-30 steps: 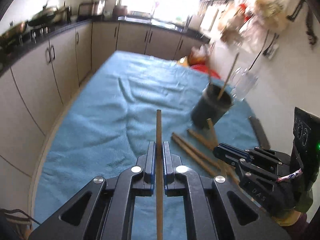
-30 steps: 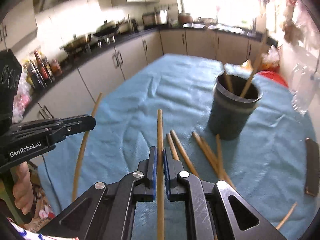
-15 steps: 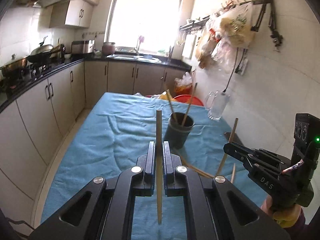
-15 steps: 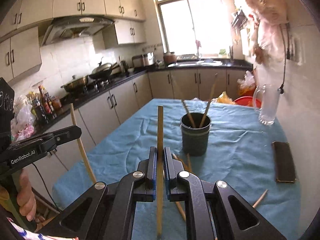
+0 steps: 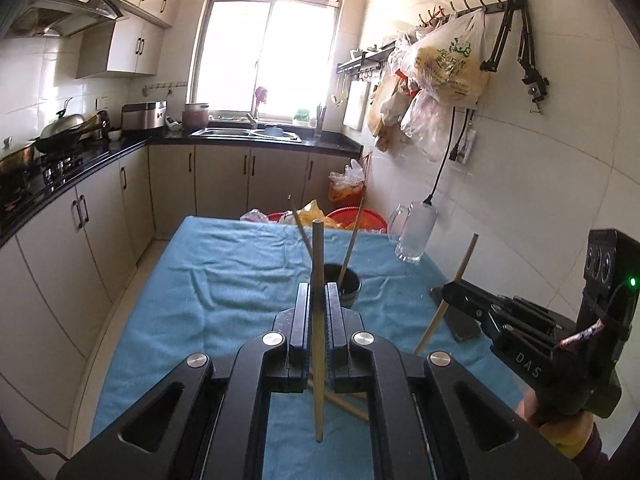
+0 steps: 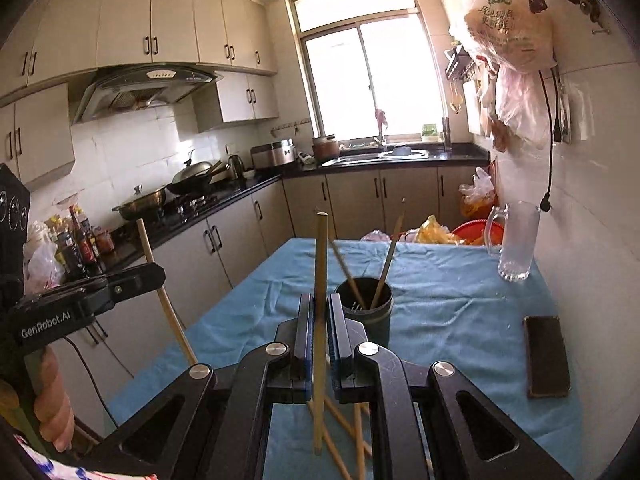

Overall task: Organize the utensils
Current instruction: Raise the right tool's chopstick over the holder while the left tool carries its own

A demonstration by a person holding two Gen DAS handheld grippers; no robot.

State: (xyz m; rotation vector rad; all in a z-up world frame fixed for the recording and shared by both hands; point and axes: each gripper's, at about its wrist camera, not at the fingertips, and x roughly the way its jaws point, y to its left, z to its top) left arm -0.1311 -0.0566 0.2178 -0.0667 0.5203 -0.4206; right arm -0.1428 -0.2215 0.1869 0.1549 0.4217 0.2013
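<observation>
My left gripper (image 5: 318, 312) is shut on a wooden chopstick (image 5: 318, 264) held upright above the table. My right gripper (image 6: 319, 320) is shut on another wooden chopstick (image 6: 320, 264), also upright. Each gripper shows in the other's view, the right gripper (image 5: 452, 292) and the left gripper (image 6: 154, 274), each with its stick. A dark round utensil holder (image 6: 366, 314) stands mid-table with two chopsticks leaning in it; it also shows in the left wrist view (image 5: 348, 284). Several loose chopsticks (image 6: 344, 432) lie on the blue cloth below the grippers.
A black phone (image 6: 546, 356) lies at the table's right edge. A glass mug (image 6: 516, 242) stands at the far right by the wall. Red basins and plastic bags (image 6: 472, 232) sit past the far end. Kitchen counters (image 6: 192, 216) run along the left.
Both grippers have risen and levelled with their chopsticks, from close over the table to higher up. The holder and loose chopsticks now sit lower and farther off in view.
</observation>
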